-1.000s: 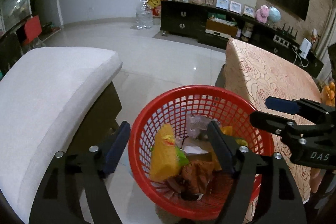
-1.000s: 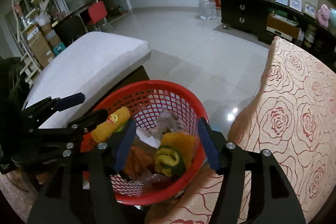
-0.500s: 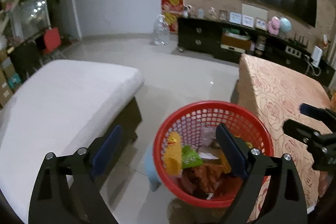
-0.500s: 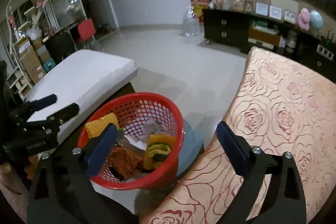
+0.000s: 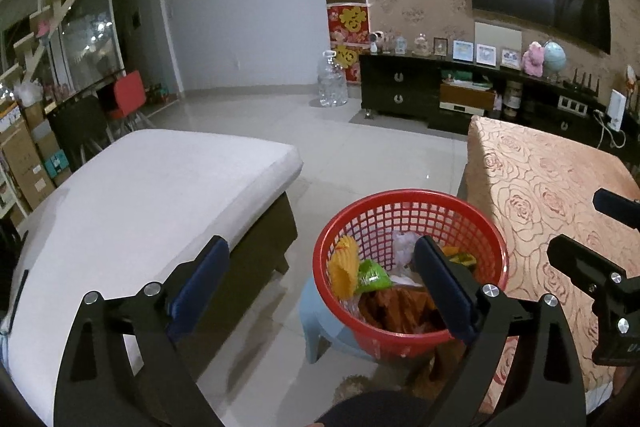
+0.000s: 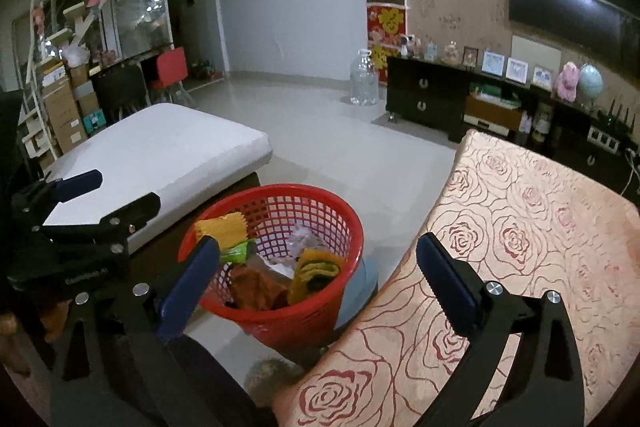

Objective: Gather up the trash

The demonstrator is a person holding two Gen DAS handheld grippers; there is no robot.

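Observation:
A red mesh basket (image 5: 404, 198) stands on a pale blue stool (image 5: 316, 319) between a sofa and a table. It holds trash: a yellow foam net (image 5: 343, 266), a green wrapper (image 5: 372, 277), orange wrappers (image 5: 400, 309) and clear plastic. The basket also shows in the right wrist view (image 6: 280, 191). My left gripper (image 5: 322, 269) is open and empty, held above and before the basket. My right gripper (image 6: 318, 273) is open and empty, over the basket's right side and the table edge.
A white-cushioned sofa (image 5: 140, 195) lies to the left. A table with a rose-patterned cloth (image 6: 520, 247) lies to the right. A dark TV cabinet (image 5: 440, 95) and a water jug (image 5: 331, 85) stand far back across the tiled floor.
Both grippers have pulled back and risen away from the basket, so it looks smaller and lower. Both stay open and empty.

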